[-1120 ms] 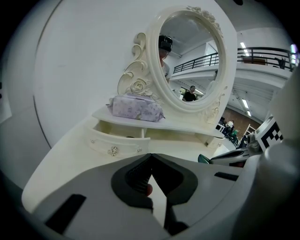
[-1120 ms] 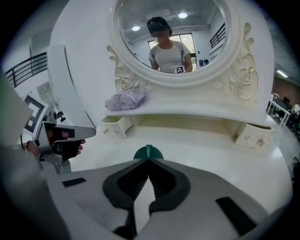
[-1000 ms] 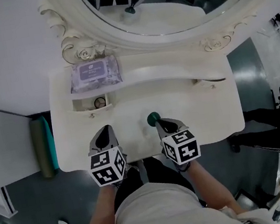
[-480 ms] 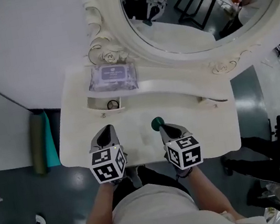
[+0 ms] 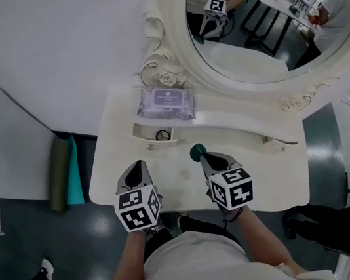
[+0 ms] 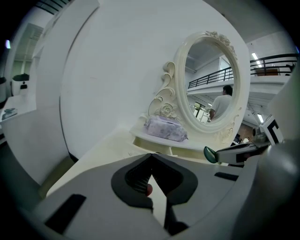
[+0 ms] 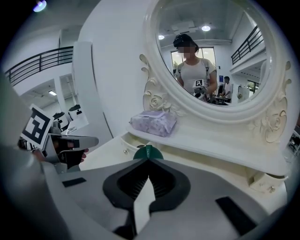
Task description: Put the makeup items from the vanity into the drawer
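R gripper [image 5: 203,158] jaws clenched on green-capped item [image 5: 196,152], which pokes fwd past the tips. Open drawer [image 5: 142,132] lies ahead-left across desk [image 5: 181,176]. L gripper [image 5: 137,167], jaws together, is nearer it.

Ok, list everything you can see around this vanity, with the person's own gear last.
vanity: one, cream, against a white wall
mirror: one, oval, carved cream frame, on the vanity
wipes pack: one, purple, on the shelf below the mirror
drawer: one open, cream, under the wipes pack
round item: one, dark, inside the drawer
rolled mat: one, olive and teal, on the floor left of the vanity
green item: one, dark green, in the right gripper
left gripper: grey, shut, over the vanity's front; a reddish bit shows between its jaws
right gripper: grey, shut on the green item
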